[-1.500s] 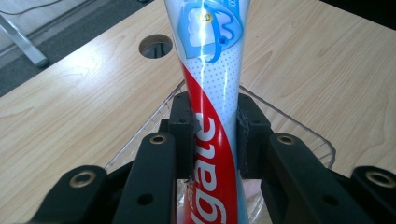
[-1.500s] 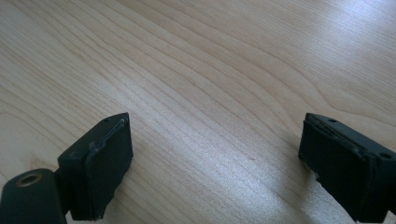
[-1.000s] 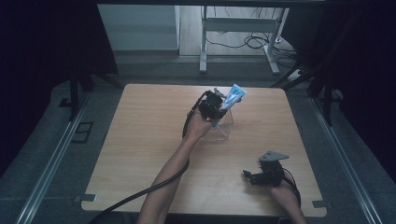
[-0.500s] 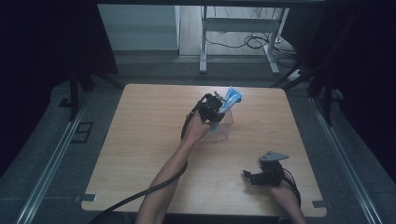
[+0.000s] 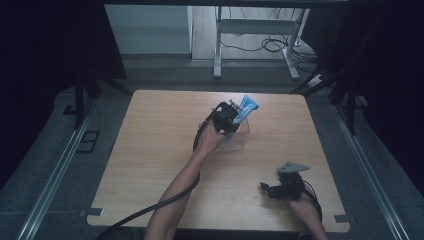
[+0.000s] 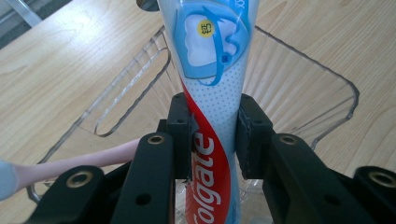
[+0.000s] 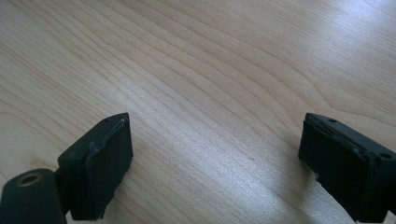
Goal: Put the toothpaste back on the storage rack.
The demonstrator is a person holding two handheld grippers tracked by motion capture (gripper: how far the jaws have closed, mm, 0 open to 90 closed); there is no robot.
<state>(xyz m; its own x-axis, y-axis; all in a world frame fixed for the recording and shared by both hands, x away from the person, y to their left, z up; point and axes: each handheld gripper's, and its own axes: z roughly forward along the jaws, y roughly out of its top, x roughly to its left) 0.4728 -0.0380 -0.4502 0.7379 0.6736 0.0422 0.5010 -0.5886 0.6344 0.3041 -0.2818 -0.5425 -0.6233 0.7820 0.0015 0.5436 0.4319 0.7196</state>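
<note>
toothpaste tube [image 6: 215, 93] sits clamped in my left claw [image 6: 215, 135], above the clear plastic holder [image 6: 327, 88] with a pink toothbrush [image 6: 70, 165] in it. my right claw [image 7: 215, 158] rests apart on the bench [image 7: 210, 70]. risk: tube snags the rim and tips the light holder.

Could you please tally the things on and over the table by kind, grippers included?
Toothpaste tube: 1
Toothbrush: 1
Clear container: 1
Grippers, left gripper and right gripper: 2
Total: 5
</note>
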